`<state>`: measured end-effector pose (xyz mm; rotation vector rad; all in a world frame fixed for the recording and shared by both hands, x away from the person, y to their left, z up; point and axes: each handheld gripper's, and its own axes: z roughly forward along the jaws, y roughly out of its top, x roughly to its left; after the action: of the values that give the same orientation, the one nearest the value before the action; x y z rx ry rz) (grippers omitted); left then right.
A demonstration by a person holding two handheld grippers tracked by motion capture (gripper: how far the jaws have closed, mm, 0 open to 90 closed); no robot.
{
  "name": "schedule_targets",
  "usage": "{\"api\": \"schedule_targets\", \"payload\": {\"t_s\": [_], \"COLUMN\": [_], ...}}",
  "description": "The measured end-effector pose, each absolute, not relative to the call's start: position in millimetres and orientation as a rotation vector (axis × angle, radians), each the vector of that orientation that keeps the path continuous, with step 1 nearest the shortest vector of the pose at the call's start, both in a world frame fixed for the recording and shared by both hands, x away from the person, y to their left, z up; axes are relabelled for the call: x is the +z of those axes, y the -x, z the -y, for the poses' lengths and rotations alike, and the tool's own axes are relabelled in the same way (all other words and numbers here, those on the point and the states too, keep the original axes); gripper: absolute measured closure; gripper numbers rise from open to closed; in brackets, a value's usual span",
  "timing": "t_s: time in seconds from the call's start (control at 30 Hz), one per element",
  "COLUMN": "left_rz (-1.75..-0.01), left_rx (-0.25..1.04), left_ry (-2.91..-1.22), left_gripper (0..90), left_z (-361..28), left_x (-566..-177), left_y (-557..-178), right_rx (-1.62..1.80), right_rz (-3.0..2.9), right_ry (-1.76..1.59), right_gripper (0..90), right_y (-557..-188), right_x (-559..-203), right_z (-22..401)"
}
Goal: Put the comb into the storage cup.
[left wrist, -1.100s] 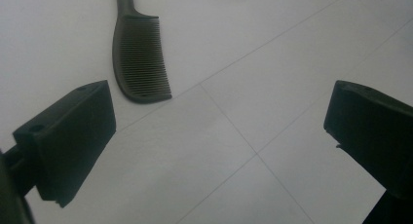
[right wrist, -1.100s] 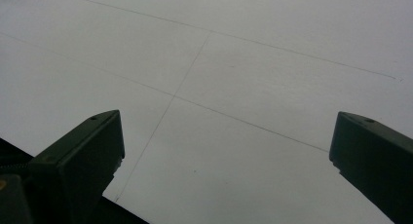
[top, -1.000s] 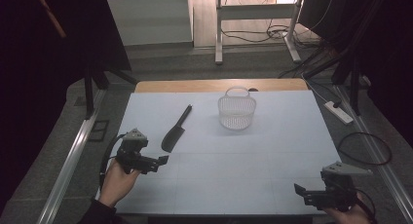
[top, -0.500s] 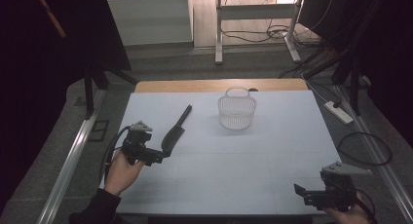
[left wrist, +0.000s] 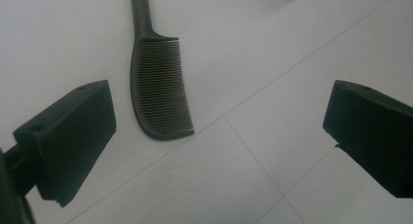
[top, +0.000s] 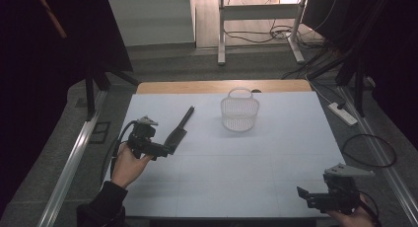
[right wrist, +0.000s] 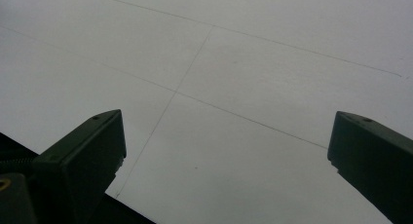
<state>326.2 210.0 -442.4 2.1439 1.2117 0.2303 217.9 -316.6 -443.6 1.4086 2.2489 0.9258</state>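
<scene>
Item one, at left: our left gripper (top: 165, 150), jaws spread wide and holding nothing, poised at the toothed end of the black comb (top: 178, 132), which lies flat on the white table (top: 276, 153), handle pointing away. Item two, centre back: a wire basket (top: 239, 112), near the far edge. Item three, at right: our right gripper (top: 304, 194), jaws wide, empty, over bare surface beside the near edge.

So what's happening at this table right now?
A person holds a two-jaw gripper in each hand. The left gripper hovers, jaws wide open, at the toothed end of a black comb lying on the white table. The right gripper waits open near the front edge. A small mesh basket stands farther back.
</scene>
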Motion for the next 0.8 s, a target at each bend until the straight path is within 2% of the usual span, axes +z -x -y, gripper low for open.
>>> {"api": "schedule_targets", "payload": {"t_s": [0.8], "left_rz": [-1.196], "left_rx": [0.214], "left_ry": [-2.188], "left_gripper": [0.0], "left_z": [-197.9], "left_x": [-446.3], "left_y": [-370.6], "right_rx": [0.927], "right_rz": [-2.246], "right_ry": [-1.412], "right_gripper": [1.1], "right_y": [-217.8], "right_x": [-443.5], "right_z": [317.0]}}
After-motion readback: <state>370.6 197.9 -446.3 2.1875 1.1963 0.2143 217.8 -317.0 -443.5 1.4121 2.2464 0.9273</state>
